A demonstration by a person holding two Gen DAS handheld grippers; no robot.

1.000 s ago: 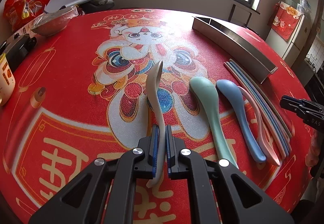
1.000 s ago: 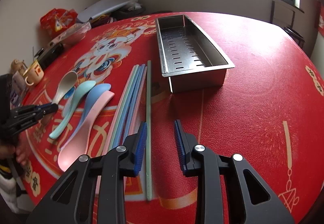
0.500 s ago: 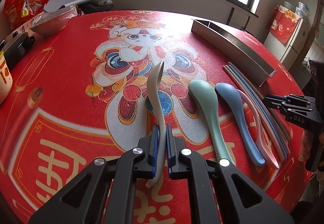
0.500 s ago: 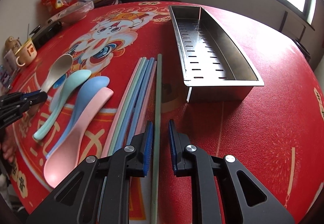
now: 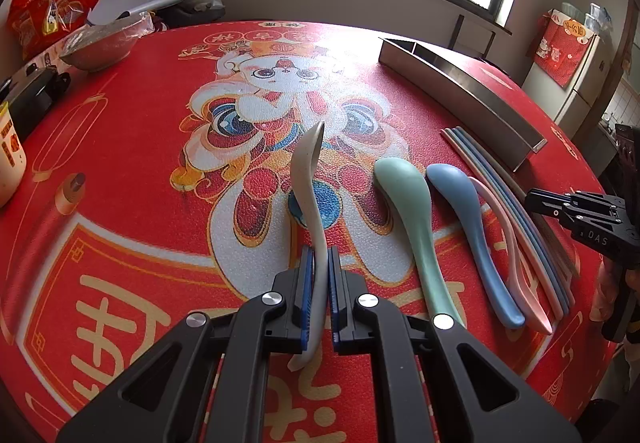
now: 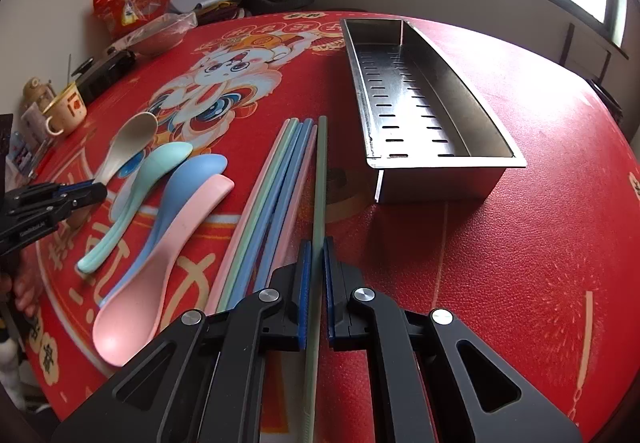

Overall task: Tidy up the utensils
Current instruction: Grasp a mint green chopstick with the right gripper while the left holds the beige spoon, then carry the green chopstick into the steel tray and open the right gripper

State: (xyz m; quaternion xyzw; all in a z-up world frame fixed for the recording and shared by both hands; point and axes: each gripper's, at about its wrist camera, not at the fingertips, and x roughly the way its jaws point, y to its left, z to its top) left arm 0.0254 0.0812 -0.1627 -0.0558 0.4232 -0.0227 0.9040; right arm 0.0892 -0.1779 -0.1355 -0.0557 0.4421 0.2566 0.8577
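My left gripper (image 5: 318,263) is shut on the handle of a beige spoon (image 5: 310,179), its bowl tilted up off the red tablecloth. Beside it lie a green spoon (image 5: 412,211), a blue spoon (image 5: 472,227) and a pink spoon (image 5: 508,247). My right gripper (image 6: 316,255) is shut on a green chopstick (image 6: 320,179) lying on the cloth, next to several pastel chopsticks (image 6: 276,183). The steel slotted utensil tray (image 6: 436,179) stands empty beyond them. The beige spoon (image 6: 128,143) and my left gripper (image 6: 96,191) show at the left of the right wrist view.
A bowl (image 5: 102,47), red snack bags (image 5: 44,19) and a dark device (image 5: 28,95) sit at the table's far left edge. A cup (image 6: 66,113) stands near that edge. A window is behind the table, a fridge (image 5: 576,75) at the right.
My right gripper has moved forward over the green chopstick and closed on it. My left gripper still holds the beige spoon, shifted slightly.
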